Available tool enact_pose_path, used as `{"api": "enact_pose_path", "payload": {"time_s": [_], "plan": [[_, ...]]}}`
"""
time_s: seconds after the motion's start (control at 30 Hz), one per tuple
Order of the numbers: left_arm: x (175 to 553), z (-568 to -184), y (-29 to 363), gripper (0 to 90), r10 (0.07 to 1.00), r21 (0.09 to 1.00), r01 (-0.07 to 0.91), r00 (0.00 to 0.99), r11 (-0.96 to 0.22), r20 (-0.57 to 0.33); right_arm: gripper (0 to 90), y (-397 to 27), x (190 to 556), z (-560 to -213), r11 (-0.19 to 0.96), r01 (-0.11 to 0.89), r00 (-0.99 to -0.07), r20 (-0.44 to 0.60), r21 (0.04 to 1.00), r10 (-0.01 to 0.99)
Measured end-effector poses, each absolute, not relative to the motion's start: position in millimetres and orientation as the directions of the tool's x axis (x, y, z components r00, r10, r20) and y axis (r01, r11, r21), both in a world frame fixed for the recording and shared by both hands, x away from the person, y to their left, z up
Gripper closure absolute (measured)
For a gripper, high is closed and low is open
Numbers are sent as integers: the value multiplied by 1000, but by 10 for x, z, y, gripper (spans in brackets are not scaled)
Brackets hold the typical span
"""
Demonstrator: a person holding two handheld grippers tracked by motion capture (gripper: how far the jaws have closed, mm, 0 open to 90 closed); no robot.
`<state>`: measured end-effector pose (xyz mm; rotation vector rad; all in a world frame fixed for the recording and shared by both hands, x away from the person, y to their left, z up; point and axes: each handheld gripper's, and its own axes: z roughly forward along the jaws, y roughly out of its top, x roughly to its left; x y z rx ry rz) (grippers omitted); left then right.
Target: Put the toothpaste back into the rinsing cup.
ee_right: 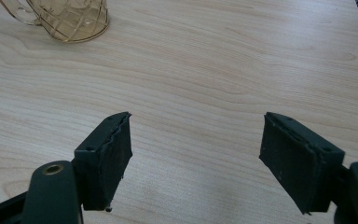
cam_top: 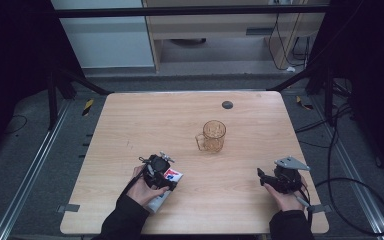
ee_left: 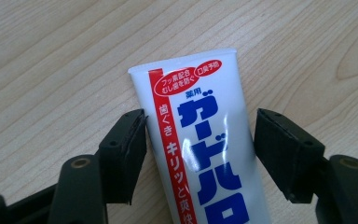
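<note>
Presently, count on the bench [cam_top: 130, 125]: one toothpaste tube [cam_top: 166, 186], one amber glass mug [cam_top: 213, 135], one small dark round disc [cam_top: 227, 105] near the far edge. Two grippers, one per hand. Tube is white with a red stripe and blue lettering; it lies flat on the wood near the front edge, left of centre, crimped end pointing away from the person. Left gripper [cam_top: 161, 167] sits over the tube, the hand [cam_top: 142, 187] cupped behind it, forearm in a dark sleeve coming in from the bottom edge. In the left gripper view the tube [ee_left: 205, 140] lies between the two black jaws; the jaws stand spread, a sliver of wood showing beside the left one and a wider gap beside the right, so nothing is pinched. Right gripper [cam_top: 267, 179] rests low at the front right, well apart from the tube, pointed leftward, grey plate on top, hand [cam_top: 284, 196] wrapped behind. Its jaws are spread with bare wood between them in the right gripper view, the mug [ee_right: 70, 16] at upper left. Mug stands upright mid-bench, handle to the left.
</note>
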<state>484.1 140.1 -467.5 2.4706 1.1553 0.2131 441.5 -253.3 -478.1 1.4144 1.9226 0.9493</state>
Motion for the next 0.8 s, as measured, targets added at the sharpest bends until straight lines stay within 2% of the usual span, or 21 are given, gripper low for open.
{"api": "enact_pose_path", "payload": {"time_s": [0.5, 0.8], "plan": [[4864, -4735, 1373, 313, 771, 394, 716, 636, -576, -30, 245, -2529, 4420, -4782, 186, 564, -281, -25, 804, 959], [4841, -4717, 1343, 390, 783, 383, 729, 622, -567, -25, 246, -2534, 4419, -4781, 187, 563, -280, -27, 805, 960]]}}
